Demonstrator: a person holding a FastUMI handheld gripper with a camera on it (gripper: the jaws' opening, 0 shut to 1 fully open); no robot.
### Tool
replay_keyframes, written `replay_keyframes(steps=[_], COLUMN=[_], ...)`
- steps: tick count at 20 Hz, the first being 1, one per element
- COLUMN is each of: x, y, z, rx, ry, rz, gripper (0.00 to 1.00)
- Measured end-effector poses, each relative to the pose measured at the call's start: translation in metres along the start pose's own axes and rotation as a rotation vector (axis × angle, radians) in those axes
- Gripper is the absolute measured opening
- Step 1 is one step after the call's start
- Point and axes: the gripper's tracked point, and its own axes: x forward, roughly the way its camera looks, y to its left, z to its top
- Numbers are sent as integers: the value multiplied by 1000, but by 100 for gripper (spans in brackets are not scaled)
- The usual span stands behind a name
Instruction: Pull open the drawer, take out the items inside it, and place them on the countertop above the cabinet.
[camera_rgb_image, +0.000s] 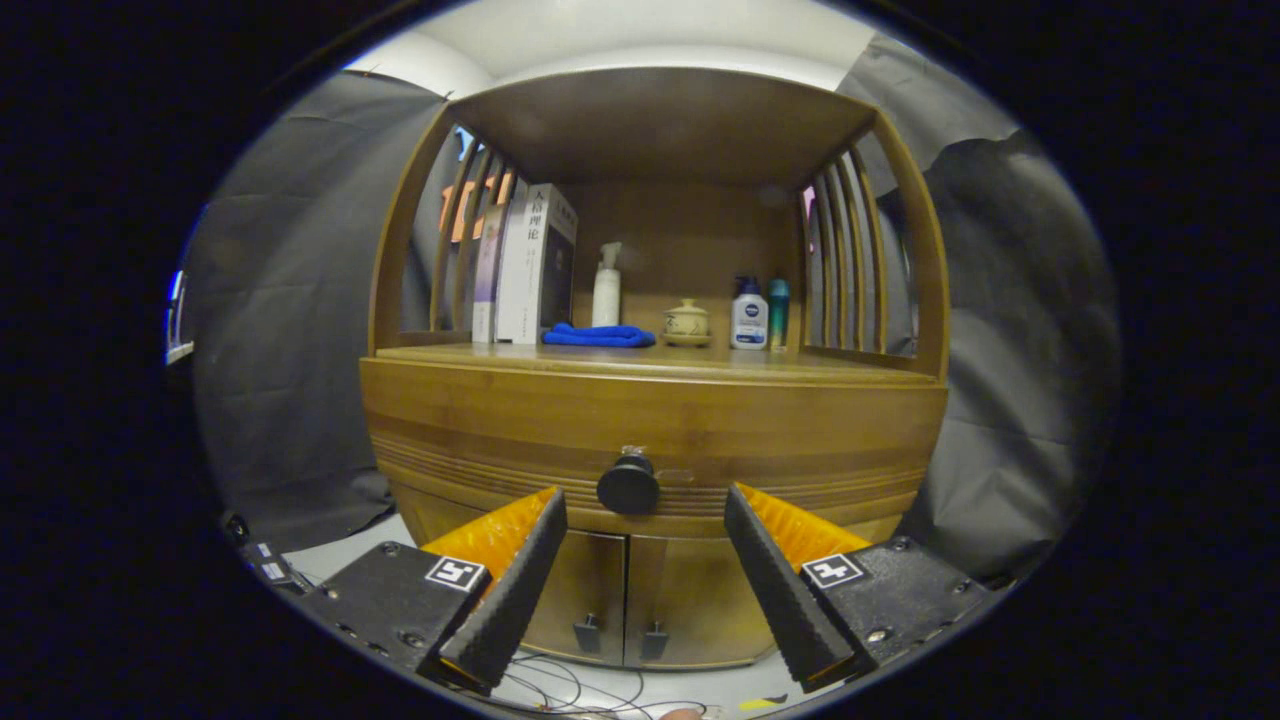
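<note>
A wooden cabinet faces me with its drawer (650, 425) closed. A round black knob (628, 485) sits at the middle of the drawer front. My gripper (645, 505) is open, its two fingers spread wide to either side of the knob and slightly below it, close to it but not touching. The countertop (760, 365) above the drawer holds several items at the back. The inside of the drawer is hidden.
On the countertop stand books (530, 265), a white pump bottle (606, 285), a folded blue cloth (598, 336), a small lidded ceramic pot (687, 322), a lotion bottle (748, 315) and a teal bottle (778, 312). Two lower doors (625, 600) sit under the drawer. Cables (560, 690) lie on the floor.
</note>
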Motion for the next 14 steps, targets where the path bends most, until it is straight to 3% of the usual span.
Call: replay_keyframes(steps=[9,11,14], x=[42,47,51], y=[4,6,1], z=[-6,-9,-9], rx=[-1,-10,-15], ry=[43,55,57], rz=[-22,-16,-27], gripper=[100,95,72])
